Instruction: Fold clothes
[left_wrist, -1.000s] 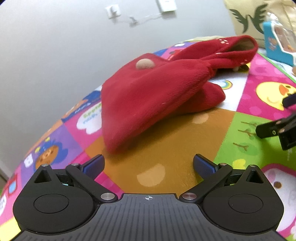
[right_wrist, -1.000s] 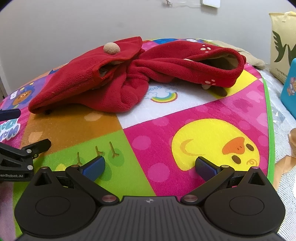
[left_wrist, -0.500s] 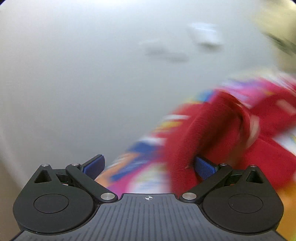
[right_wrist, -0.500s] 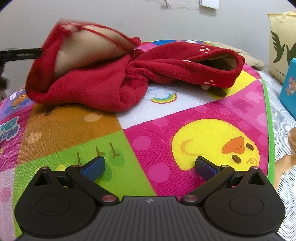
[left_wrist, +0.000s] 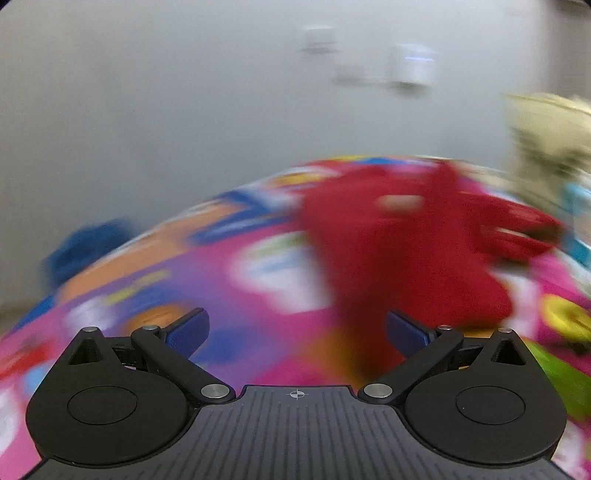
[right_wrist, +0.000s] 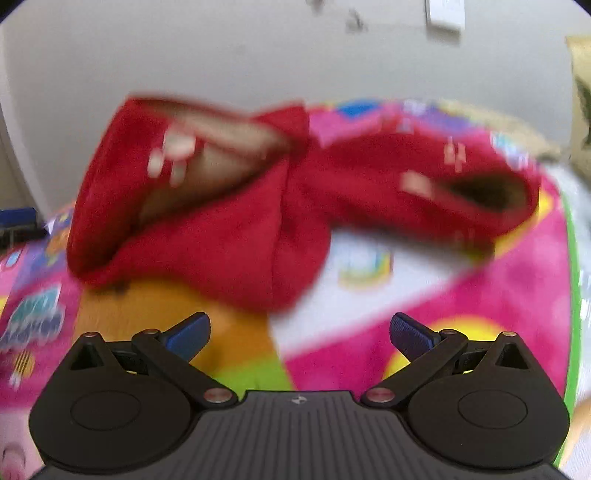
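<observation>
A red fleece garment lies crumpled on the colourful play mat, its tan lining showing in an opening at the left and another at the right. In the blurred left wrist view the same red garment sits ahead and to the right. My left gripper is open with nothing between its blue-padded fingers, and it hangs short of the cloth. My right gripper is open too, just in front of the garment's near fold, holding nothing.
A grey wall with white sockets stands behind the mat. A beige bag stands at the far right. A blurred blue shape lies off the mat's left edge. The mat's green border runs along the right.
The left gripper has swung back and away from the garment's left flap, which now stands turned up with its lining showing. The right gripper has moved closer to the garment. Both views are motion-blurred.
</observation>
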